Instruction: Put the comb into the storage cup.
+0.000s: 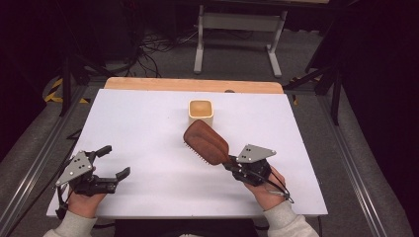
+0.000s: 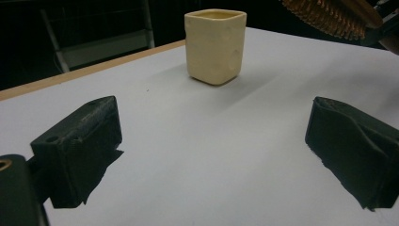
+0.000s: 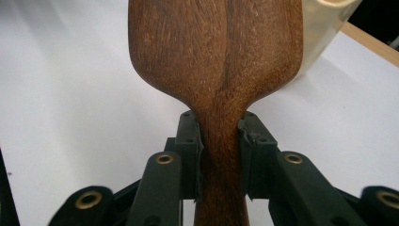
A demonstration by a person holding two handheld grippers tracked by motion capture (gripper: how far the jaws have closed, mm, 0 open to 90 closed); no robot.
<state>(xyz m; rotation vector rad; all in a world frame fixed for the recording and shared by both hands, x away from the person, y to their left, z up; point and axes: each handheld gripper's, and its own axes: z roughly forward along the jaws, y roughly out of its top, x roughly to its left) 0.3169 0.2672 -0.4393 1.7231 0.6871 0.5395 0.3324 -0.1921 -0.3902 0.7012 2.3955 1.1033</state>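
The right gripper (image 1: 231,163) is clamping the narrow handle of a wooden brush (image 1: 206,142), holding it above the white table (image 1: 148,123), just in front of the cup (image 1: 200,114). The brush is an oval paddle, its back smooth, reddish-brown and streaked with dark grain; short bristles are showing along its lower edge (image 2: 329,16). In the right gripper view the paddle (image 3: 216,52) is running off the top edge and hiding most of the cup. The cup (image 2: 215,44) is cream, squarish with rounded corners and a faintly dimpled wall. The left gripper (image 1: 111,162) is resting near the table's front left corner, jaws wide apart with nothing between them, their black pads looking rough and frayed at the edges.
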